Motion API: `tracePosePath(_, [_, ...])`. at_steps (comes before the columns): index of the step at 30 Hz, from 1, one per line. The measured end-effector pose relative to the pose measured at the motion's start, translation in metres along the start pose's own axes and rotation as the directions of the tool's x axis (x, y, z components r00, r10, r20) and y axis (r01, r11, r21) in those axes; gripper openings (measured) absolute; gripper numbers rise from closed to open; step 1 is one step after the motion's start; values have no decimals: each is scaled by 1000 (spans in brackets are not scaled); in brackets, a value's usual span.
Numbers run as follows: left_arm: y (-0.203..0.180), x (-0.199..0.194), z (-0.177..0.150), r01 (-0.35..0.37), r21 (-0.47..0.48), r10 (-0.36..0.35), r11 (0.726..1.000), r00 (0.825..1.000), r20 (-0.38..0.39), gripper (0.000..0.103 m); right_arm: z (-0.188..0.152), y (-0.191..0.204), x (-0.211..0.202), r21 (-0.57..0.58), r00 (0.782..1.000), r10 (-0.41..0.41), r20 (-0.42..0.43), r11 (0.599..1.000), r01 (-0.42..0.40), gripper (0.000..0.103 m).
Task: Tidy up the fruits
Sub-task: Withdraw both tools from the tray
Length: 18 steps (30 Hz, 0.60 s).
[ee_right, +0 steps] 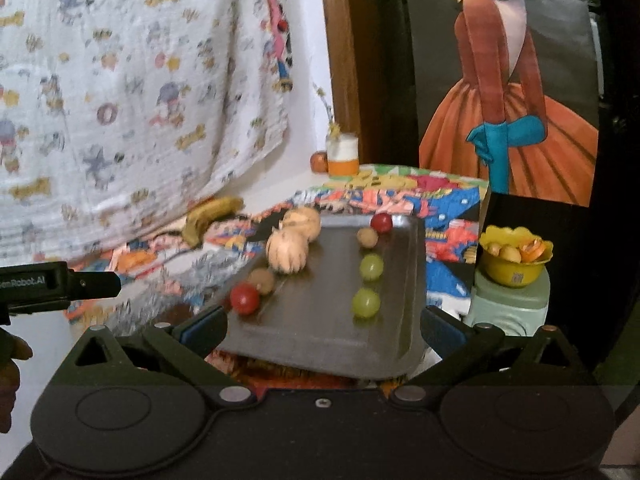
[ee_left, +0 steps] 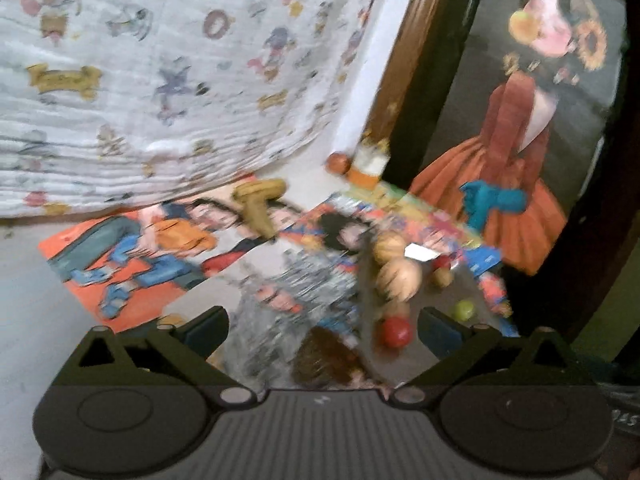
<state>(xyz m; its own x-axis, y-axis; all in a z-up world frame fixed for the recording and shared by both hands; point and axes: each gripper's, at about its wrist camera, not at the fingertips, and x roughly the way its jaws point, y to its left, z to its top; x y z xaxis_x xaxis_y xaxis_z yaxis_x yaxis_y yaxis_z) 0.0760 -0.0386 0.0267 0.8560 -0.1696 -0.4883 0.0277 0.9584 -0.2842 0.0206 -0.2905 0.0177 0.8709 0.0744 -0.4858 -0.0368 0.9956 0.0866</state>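
Observation:
A grey metal tray (ee_right: 320, 332) lies on a colourful cloth. On it sit two tan pumpkin-like fruits (ee_right: 288, 254), two red fruits (ee_right: 245, 299), two brown ones (ee_right: 262, 280) and two green ones (ee_right: 365, 302). A banana (ee_right: 208, 216) lies on the cloth left of the tray. My right gripper (ee_right: 323, 326) is open and empty just before the tray's near edge. My left gripper (ee_left: 323, 330) is open and empty, held above the cloth left of the tray (ee_left: 424, 340); the red fruit (ee_left: 395, 332) and banana (ee_left: 258, 204) show there, blurred.
A patterned white sheet (ee_right: 120, 92) hangs at the back left. A jar (ee_right: 342, 156) and an orange fruit (ee_right: 319, 161) stand at the back. A yellow bowl (ee_right: 514, 256) with peels sits on a pale stand at right. A framed picture (ee_right: 508, 92) leans behind.

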Motion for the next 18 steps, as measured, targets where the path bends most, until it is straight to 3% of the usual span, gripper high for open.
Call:
tracePosePath(10, [24,-8,-18,-122,-9,121,992,988,-93,103,-13,23,-2,-4,994,59,-95,998,-60,102])
tracePosePath(18, [33,-21,-23,-153,-6,152,988,984,-94,103,-16,36,4,-31,988,65,-140,997,-70,102])
